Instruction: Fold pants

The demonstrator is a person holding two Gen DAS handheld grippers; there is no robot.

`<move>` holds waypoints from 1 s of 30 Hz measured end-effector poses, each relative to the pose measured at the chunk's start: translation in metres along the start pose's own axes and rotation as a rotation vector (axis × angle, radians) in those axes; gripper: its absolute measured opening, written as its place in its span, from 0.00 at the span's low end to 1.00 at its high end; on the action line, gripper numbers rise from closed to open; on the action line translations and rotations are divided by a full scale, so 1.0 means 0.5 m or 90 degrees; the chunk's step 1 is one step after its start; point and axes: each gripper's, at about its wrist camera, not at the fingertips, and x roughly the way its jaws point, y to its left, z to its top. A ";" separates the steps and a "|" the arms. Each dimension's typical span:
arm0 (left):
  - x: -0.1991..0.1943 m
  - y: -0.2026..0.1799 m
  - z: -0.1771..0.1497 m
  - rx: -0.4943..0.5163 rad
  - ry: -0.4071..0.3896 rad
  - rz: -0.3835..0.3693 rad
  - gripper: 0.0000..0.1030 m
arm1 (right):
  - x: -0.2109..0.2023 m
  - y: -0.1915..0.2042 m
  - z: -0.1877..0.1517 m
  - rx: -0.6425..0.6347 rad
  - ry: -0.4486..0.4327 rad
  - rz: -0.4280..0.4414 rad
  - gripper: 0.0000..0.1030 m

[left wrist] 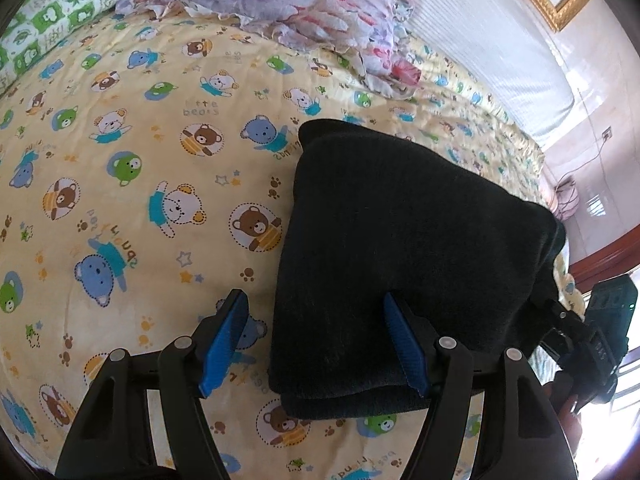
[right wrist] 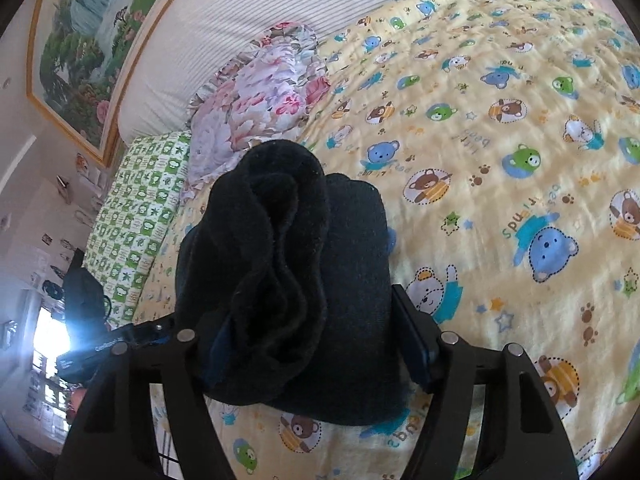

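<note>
Indoors, folded pants (left wrist: 416, 248) lie on a bear-print bedspread (left wrist: 140, 168); left tool (left wrist: 316, 344) spread, right tool (right wrist: 316, 344) spread.

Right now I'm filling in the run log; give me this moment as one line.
stage: fold nearly done | folded black fleece pants on bear-print yellow quilt | left gripper: open at pants' edge | right gripper: open around bundle

We saw a bed (left wrist: 120, 152) spread with a yellow bear-print quilt. On it lay the folded dark pants (left wrist: 400, 240) near us, a floral pillow (left wrist: 312, 4) farther off, and a green checked pillow (left wrist: 68, 8) beside that.
</note>
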 end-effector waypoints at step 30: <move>-0.054 -0.047 -0.016 0.080 -0.066 0.055 0.32 | -0.027 0.038 -0.012 -0.013 -0.041 0.050 0.52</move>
